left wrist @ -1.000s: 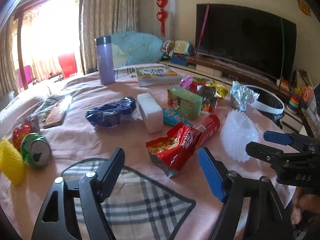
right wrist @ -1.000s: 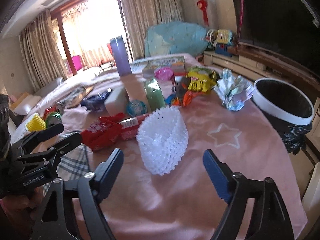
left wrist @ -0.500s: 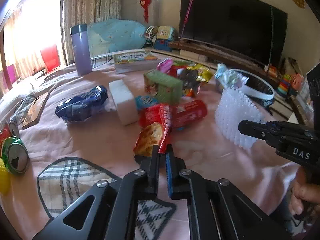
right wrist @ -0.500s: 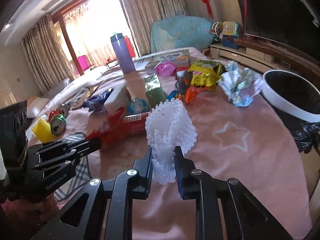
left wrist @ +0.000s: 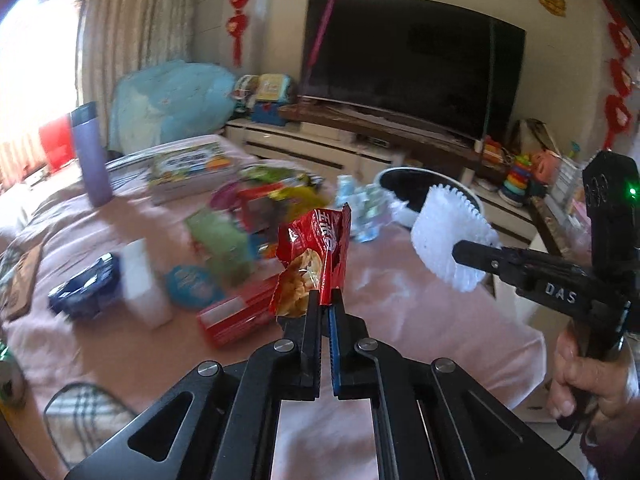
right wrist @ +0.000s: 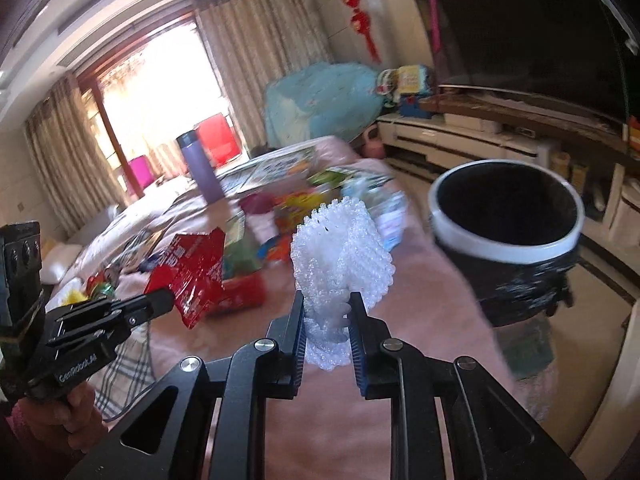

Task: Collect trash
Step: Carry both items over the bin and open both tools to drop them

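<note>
Left wrist: left hand-held gripper (left wrist: 325,307) clamped on red snack bag (left wrist: 316,256) bottom edge, bag raised off pink surface (left wrist: 420,320), likely for binning.

Right wrist: right hand-held gripper (right wrist: 326,322) pinches white foam net (right wrist: 340,276), lifted toward bin (right wrist: 508,240) beyond surface edge.

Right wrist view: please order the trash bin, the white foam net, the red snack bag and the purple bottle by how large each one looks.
1. trash bin
2. white foam net and red snack bag: they look alike in size, and both are held near the camera, so I leave them unranked
3. purple bottle
</note>
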